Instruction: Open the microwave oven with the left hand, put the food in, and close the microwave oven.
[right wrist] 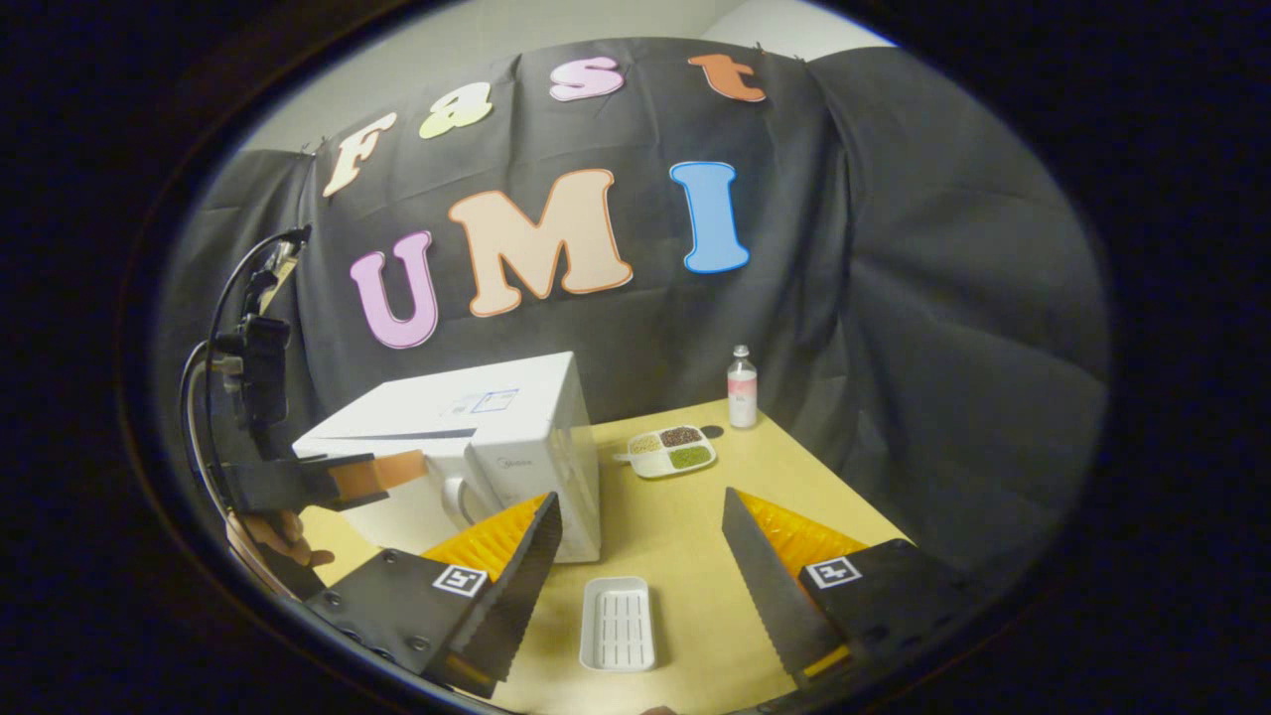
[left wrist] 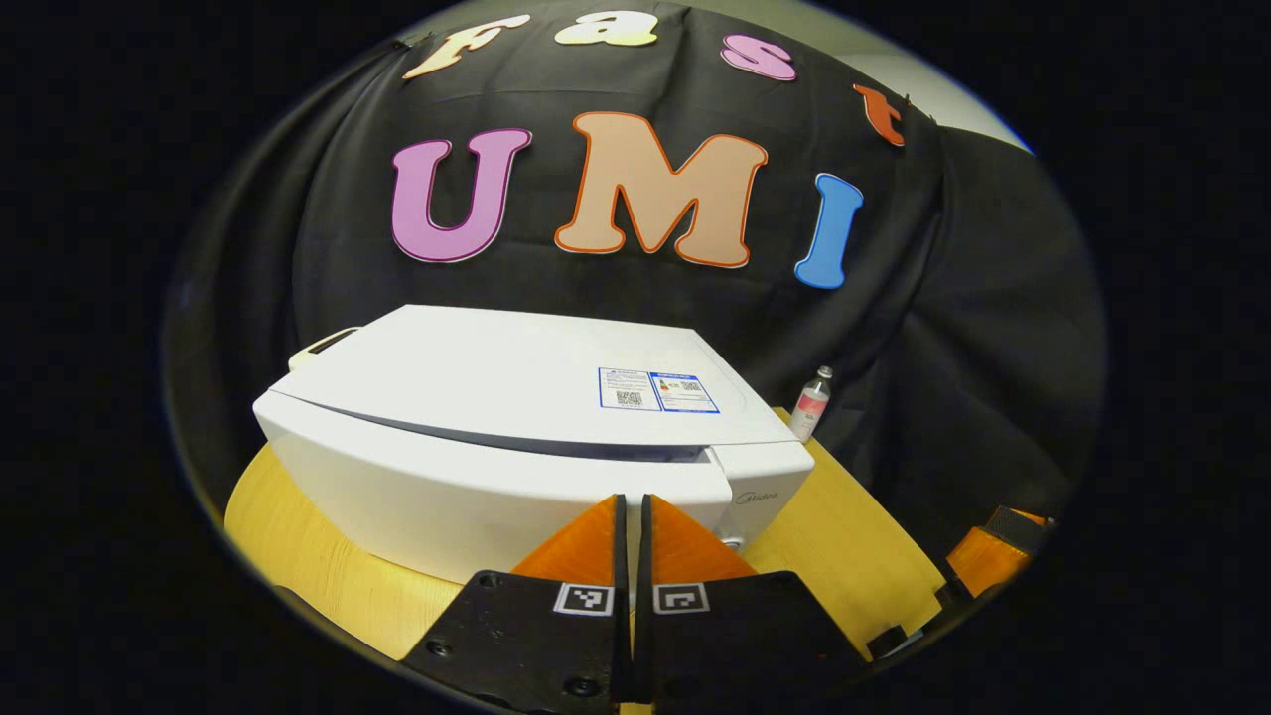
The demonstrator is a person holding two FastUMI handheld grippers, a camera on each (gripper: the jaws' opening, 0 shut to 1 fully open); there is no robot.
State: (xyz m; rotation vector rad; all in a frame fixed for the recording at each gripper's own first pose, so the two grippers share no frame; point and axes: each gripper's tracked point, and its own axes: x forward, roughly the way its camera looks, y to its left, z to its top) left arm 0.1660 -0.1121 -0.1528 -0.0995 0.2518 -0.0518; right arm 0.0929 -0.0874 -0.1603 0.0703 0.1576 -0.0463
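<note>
Microwave oven [left wrist: 516,437] sits white and door-shut on the wooden table [left wrist: 298,556], seen in the left gripper view from above its front edge. A blue-and-white sticker [left wrist: 657,389] with small square codes lies on its top panel; the print is too small to make out. A faint grey brand mark [left wrist: 755,497] sits on the front right corner, too faint to read. The left claw [left wrist: 632,516] is closed, its fingers pressed together with nothing between them, just in front of the oven's front face near the control side. Further right, a small clear bottle [left wrist: 810,402] with a pink label stands at the far edge of the table.

In the right gripper view, the left claw [right wrist: 382,470] shows at the far left, held by a hand [right wrist: 278,536], its tip against the oven's [right wrist: 516,447] front. The right claw [right wrist: 640,556] is spread wide open, holding nothing, above a white ridged tray [right wrist: 617,623] lying near on the table [right wrist: 794,477]. Beyond it, right of the oven, a three-compartment dish of food [right wrist: 670,450] holds pale, dark and green grains. The bottle [right wrist: 742,387] stands just past it by the cloth wall.
</note>
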